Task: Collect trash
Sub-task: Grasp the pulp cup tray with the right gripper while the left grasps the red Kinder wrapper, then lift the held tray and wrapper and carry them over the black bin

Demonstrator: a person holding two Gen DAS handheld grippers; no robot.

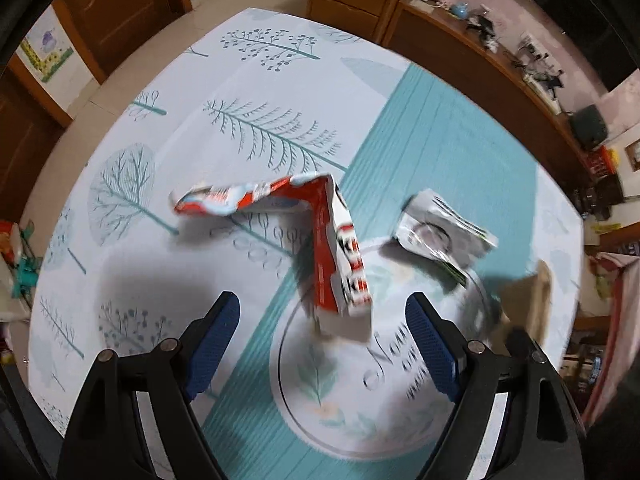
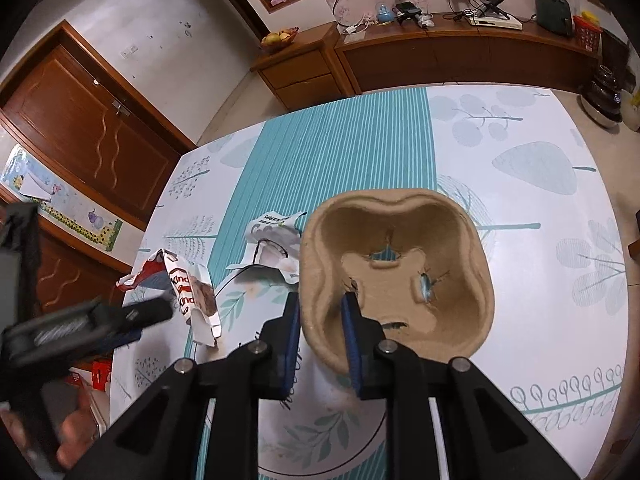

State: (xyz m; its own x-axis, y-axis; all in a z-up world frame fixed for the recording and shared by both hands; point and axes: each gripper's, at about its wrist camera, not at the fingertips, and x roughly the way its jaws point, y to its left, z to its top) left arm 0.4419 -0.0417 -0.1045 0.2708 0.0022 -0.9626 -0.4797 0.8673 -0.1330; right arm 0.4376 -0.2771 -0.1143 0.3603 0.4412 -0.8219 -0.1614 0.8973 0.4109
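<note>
A torn red and white Kinder carton (image 1: 336, 248) lies bent on the tree-print tablecloth (image 1: 132, 184). My left gripper (image 1: 323, 300) hangs over its near end, open, with the carton's end between the blue pads and apart from both. A crumpled white wrapper (image 1: 440, 232) lies to the right of it. In the right wrist view, my right gripper (image 2: 321, 300) is shut on the near left wall of a brown pulp cup carrier (image 2: 400, 272), one pad outside and one inside. The carton (image 2: 188, 288), the wrapper (image 2: 272, 240) and the left gripper (image 2: 132, 316) show at the left.
The brown carrier (image 1: 528, 300) appears blurred at the right of the left wrist view. A wooden sideboard (image 2: 440, 56) with cables and small items runs behind the table. Wooden doors (image 2: 100, 128) stand to the left. A person's hand (image 2: 76, 432) holds the left gripper.
</note>
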